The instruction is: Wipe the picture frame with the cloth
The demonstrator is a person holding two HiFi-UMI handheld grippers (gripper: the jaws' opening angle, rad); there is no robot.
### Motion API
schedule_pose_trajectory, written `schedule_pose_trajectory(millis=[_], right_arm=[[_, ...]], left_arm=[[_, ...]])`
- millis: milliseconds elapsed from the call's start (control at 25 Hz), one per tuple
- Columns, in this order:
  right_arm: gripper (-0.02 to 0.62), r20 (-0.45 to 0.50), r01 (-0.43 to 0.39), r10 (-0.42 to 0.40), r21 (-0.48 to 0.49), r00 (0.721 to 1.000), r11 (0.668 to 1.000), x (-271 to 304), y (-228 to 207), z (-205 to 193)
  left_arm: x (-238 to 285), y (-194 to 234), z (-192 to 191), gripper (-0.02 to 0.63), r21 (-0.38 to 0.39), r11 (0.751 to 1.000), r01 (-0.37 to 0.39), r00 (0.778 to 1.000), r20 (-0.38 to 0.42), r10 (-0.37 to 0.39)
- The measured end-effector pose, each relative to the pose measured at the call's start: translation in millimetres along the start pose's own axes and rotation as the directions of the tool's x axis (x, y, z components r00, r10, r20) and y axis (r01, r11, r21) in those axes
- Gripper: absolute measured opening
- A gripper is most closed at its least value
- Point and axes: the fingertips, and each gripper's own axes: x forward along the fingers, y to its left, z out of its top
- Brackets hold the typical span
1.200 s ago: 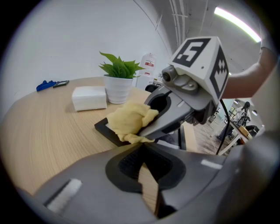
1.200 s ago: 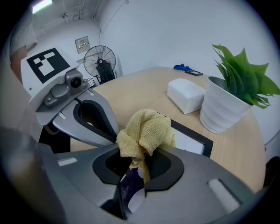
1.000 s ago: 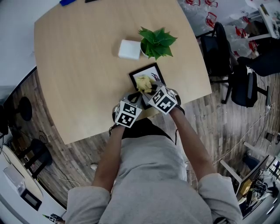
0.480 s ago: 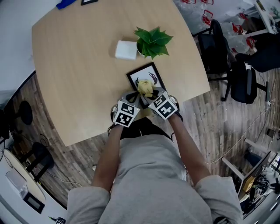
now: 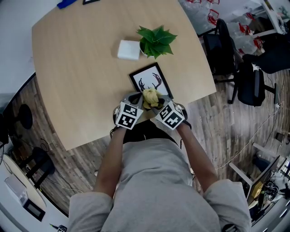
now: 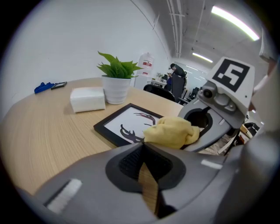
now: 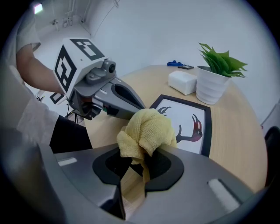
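Note:
A black picture frame (image 5: 149, 80) with an antler print lies flat on the wooden table (image 5: 77, 68), near its front edge. My right gripper (image 5: 157, 104) is shut on a bunched yellow cloth (image 5: 151, 97), which sits at the frame's near edge. In the right gripper view the cloth (image 7: 146, 131) bulges above the jaws (image 7: 136, 161), with the frame (image 7: 188, 122) just beyond. My left gripper (image 5: 136, 99) is shut with nothing in it, close beside the cloth on the left. In the left gripper view the cloth (image 6: 173, 131) hides the near right corner of the frame (image 6: 124, 122).
A potted green plant (image 5: 156, 40) and a white box (image 5: 128, 50) stand just beyond the frame. A blue object (image 5: 68, 2) lies at the table's far edge. Office chairs (image 5: 226, 50) stand off the table's right side. My body is against the near edge.
My right gripper has drawn the cloth back from the frame's middle to its near edge, uncovering the antler print. The left gripper has stayed beside it.

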Motion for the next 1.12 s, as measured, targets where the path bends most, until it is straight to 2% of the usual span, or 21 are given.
schedule_pose_trajectory(millis=[320,600,760,960,1120], right_arm=[[0.084,-0.032,-0.01,0.006,-0.128,0.999,0.992,-2.1,-6.9,-3.4],[0.084,-0.043,0.073,-0.078,-0.097,0.996,0.993,-27.0,-56.1,-25.7],[0.084,-0.051,0.093,-0.1,-0.123,0.994,0.988,-30.7,-57.3,-26.9],[0.084,-0.033,0.142,-0.144,-0.057,0.989,0.988,-39.8,-58.0,-32.0],[0.084,-0.015,0.205,-0.205,0.086,0.979,0.975,-51.0,-61.0,-44.9]], left_arm=[[-0.9,0.0,-1.2,0.052,0.009,1.0,-0.006,1.0,-0.013,0.006],[-0.9,-0.8,0.1,0.052,0.035,0.999,-0.017,1.0,-0.016,0.017],[-0.4,-0.7,-0.3,0.052,0.045,0.999,-0.019,0.999,-0.031,0.021],[-0.2,0.2,-1.0,0.052,0.066,0.998,-0.009,0.999,-0.052,0.013],[0.4,-0.7,-0.8,0.052,0.082,0.997,0.014,0.997,-0.07,-0.008]])
